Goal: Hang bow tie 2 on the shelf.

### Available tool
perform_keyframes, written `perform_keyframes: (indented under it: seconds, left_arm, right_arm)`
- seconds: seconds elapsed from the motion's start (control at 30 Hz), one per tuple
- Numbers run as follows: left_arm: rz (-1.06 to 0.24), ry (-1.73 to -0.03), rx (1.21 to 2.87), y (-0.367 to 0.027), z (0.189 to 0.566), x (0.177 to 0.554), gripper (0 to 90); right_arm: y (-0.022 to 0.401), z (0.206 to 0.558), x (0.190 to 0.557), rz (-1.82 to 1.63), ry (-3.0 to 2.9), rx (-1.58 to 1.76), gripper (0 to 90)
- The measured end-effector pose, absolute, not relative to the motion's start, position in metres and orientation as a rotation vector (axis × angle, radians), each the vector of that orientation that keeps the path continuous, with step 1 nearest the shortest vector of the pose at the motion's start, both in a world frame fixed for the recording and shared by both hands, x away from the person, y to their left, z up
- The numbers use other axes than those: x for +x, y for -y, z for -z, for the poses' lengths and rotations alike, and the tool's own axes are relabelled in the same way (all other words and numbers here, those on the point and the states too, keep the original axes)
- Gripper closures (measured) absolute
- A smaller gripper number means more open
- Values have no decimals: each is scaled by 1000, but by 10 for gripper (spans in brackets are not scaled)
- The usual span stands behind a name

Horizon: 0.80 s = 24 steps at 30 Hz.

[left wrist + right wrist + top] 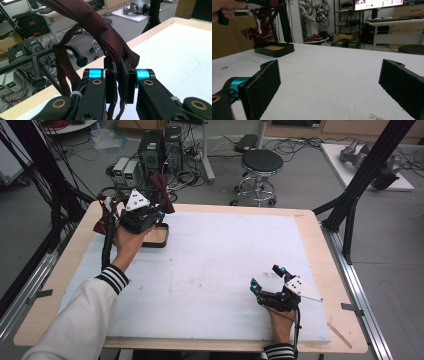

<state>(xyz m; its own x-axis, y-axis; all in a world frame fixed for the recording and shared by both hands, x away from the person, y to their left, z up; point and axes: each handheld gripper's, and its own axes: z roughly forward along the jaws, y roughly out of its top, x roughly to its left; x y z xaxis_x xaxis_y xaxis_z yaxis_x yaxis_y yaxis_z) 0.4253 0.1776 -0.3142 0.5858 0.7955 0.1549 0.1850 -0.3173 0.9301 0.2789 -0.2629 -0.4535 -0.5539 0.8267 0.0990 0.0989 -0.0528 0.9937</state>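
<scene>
Left gripper pinching a dark red bow tie
It hangs above the black tray (far-left corner); right gripper rests on the white mat, jaws spread wide.

Grey floor, black round stool, tangled cables, wooden cabinets, computer towers

Wooden counter covered by a white foam sheet; black shallow tray resting at far left.
</scene>
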Motion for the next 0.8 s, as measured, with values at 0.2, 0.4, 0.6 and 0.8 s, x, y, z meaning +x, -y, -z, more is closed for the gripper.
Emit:
perform_keyframes:
  seconds: [0.2,0.4,0.6,0.8]
  left_arm:
    - [-748,-817,1816,-177,320,430,840]
    - [-733,-831,1835,-178,330,431,840]
    - [-722,-842,1845,-176,337,435,840]
    - [-717,-850,1864,-176,343,437,840]
  right_arm:
    - [263,454,279,-1662,-1662,990,30]
    - [263,454,279,-1661,-1663,989,30]
    - [263,454,279,-1663,-1661,994,30]
    - [263,454,279,-1664,-1661,993,30]
